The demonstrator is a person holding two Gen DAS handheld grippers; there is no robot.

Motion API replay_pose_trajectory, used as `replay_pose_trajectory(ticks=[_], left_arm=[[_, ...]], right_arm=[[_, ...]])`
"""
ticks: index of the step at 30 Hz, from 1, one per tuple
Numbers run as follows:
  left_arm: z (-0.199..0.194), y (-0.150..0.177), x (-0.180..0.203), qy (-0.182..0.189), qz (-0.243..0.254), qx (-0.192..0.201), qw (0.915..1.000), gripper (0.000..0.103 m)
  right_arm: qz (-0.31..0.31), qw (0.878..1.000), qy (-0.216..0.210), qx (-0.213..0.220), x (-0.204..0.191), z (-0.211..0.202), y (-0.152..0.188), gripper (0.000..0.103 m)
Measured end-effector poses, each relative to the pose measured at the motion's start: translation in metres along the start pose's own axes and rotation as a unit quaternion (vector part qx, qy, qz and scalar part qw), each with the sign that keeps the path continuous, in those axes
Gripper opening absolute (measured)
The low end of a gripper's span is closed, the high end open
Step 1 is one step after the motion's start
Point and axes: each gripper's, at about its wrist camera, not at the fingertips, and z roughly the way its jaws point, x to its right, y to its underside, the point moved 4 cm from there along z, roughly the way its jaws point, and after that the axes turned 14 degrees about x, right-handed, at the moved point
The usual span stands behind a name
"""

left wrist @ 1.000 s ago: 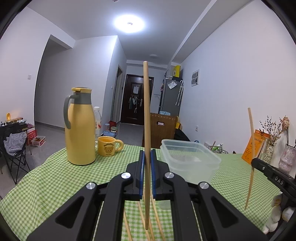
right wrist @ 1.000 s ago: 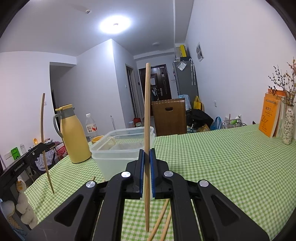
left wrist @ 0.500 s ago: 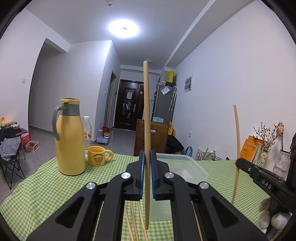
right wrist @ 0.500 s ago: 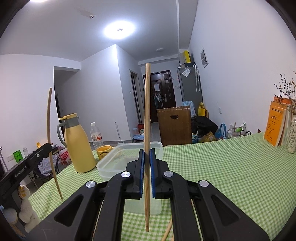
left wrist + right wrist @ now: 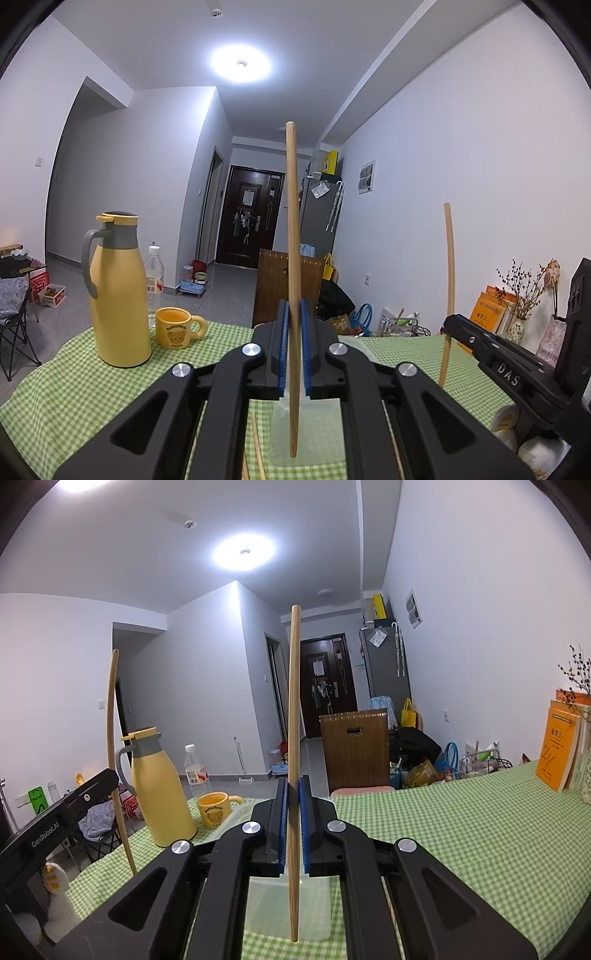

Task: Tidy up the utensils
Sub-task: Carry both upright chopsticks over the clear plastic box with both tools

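Observation:
My left gripper [image 5: 293,317] is shut on a wooden chopstick [image 5: 291,221] that stands upright between its blue pads. In the right wrist view my right gripper [image 5: 294,794] is shut on a second upright chopstick [image 5: 294,701]. Each gripper shows in the other's view: the right gripper [image 5: 452,324] with its chopstick [image 5: 448,280] at the right, the left gripper [image 5: 110,777] with its chopstick [image 5: 112,738] at the left. A clear plastic container [image 5: 317,428] [image 5: 314,915] sits on the table below both grippers, mostly hidden by them. More chopsticks [image 5: 255,450] lie on the cloth under the left gripper.
A green checked cloth [image 5: 461,834] covers the table. A yellow thermos jug [image 5: 118,291], a yellow mug [image 5: 175,328] and a water bottle [image 5: 154,280] stand at the left. Orange books [image 5: 557,753] and vases [image 5: 550,336] stand at the right edge. A wooden chair back [image 5: 354,749] is beyond.
Both grippers have risen with their chopsticks still held upright. The container and the table have dropped lower in both views.

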Motion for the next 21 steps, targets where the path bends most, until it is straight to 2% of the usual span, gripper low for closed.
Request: replay_pose_trajectory(ticks=[11, 21], left_arm=[[0.029, -0.013, 0.009, 0.005, -0.008, 0.009, 0.9999, 0.004], [0.069, -0.007, 0.016, 0.002, -0.010, 0.004, 0.9999, 0.004]], right_arm=[[-0.011, 1.000, -0.010, 0.009, -0.009, 0.032, -0.012, 0.006], [-0.009, 1.000, -0.012, 0.008, -0.006, 0.072, -0.013, 0.006]])
